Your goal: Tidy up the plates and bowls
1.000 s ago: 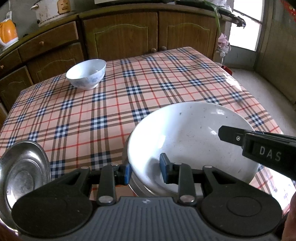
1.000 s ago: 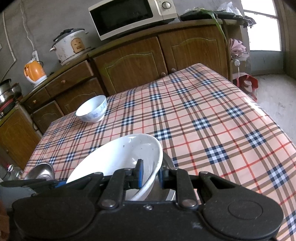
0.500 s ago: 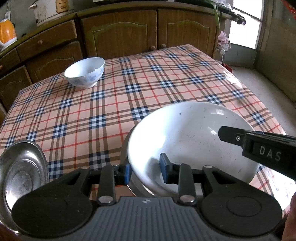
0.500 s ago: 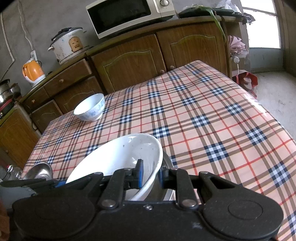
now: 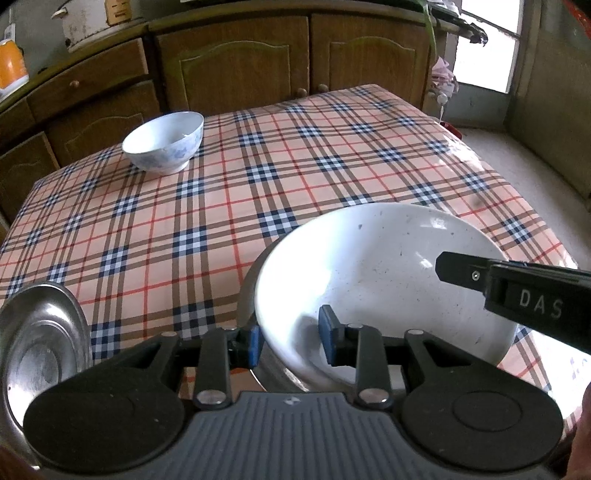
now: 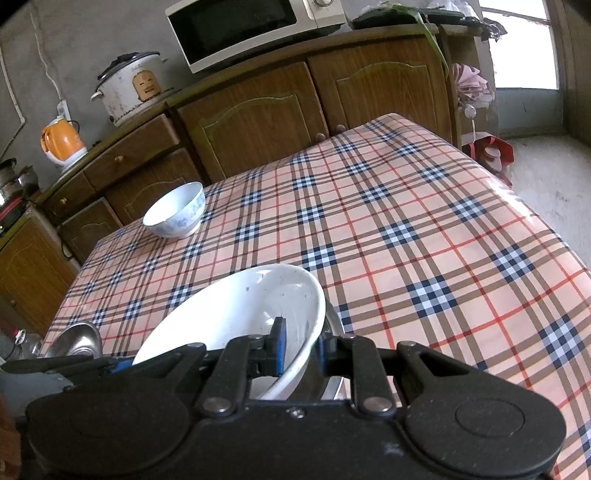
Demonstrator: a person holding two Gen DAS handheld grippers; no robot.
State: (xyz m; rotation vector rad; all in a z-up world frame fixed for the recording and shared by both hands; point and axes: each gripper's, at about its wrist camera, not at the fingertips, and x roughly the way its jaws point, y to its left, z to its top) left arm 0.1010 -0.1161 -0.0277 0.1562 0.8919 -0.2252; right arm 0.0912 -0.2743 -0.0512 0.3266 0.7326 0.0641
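Observation:
A large white bowl (image 5: 369, 266) rests tilted inside a steel bowl (image 5: 246, 295) at the near edge of the plaid table. My left gripper (image 5: 291, 338) is shut on the white bowl's near rim, one blue pad inside and one outside. In the right wrist view my right gripper (image 6: 299, 349) is shut on the opposite rim of the white bowl (image 6: 236, 306), with the steel bowl's edge (image 6: 334, 325) just beside its outer pad. A small blue-patterned bowl (image 5: 164, 142) stands alone at the far left of the table.
A steel plate (image 5: 44, 343) lies at the table's near left corner. The plaid tablecloth (image 6: 424, 229) stretches bare to the right and far side. Wooden cabinets (image 6: 258, 110) with a microwave (image 6: 251, 29), rice cooker (image 6: 133, 86) and orange kettle (image 6: 62, 142) stand behind.

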